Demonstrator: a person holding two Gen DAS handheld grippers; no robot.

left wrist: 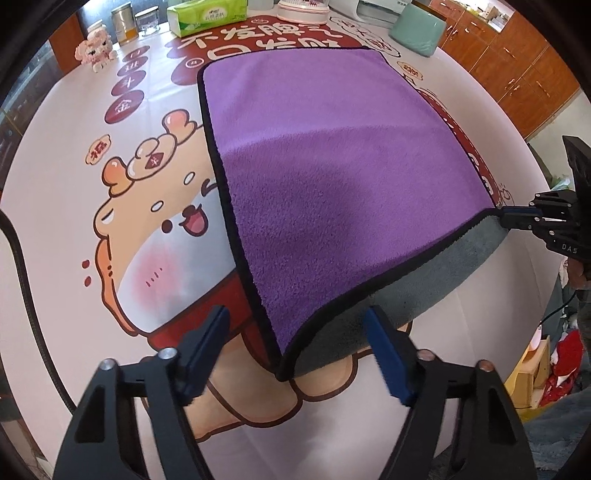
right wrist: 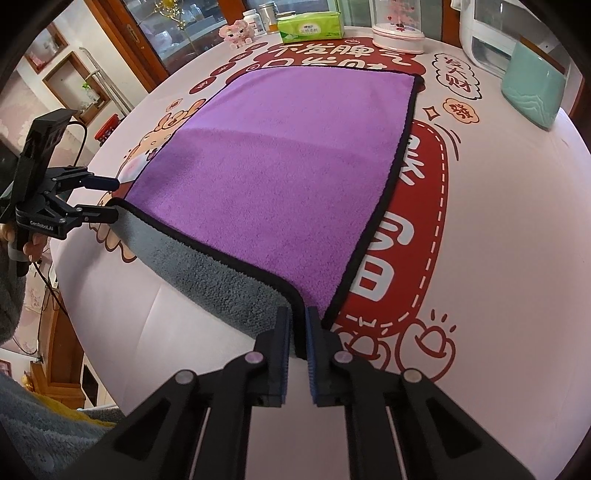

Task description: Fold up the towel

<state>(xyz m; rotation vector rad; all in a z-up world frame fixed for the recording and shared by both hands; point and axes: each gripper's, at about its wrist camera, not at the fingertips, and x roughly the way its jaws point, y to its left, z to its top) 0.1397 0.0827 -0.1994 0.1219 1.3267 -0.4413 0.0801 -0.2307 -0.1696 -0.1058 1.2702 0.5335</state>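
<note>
A purple towel point(left wrist: 325, 177) with a black hem and a grey underside lies on the printed tablecloth; it also shows in the right wrist view point(right wrist: 280, 177). Its near edge is lifted, showing the grey side point(right wrist: 207, 269). My left gripper point(left wrist: 299, 354) is open, its fingers on either side of the towel's near left corner. It shows in the right wrist view point(right wrist: 116, 197), jaws apart at that corner. My right gripper point(right wrist: 297, 332) is shut on the towel's near right corner. It shows in the left wrist view point(left wrist: 508, 218), holding that corner up.
At the table's far edge stand a green tissue pack point(right wrist: 310, 26), a pink toy point(right wrist: 236, 33), jars point(left wrist: 125, 24), a round pink-white box point(right wrist: 397, 35), a teal holder point(right wrist: 535, 92) and a white appliance point(right wrist: 487, 33). Wooden cabinets point(left wrist: 517, 62) stand beyond.
</note>
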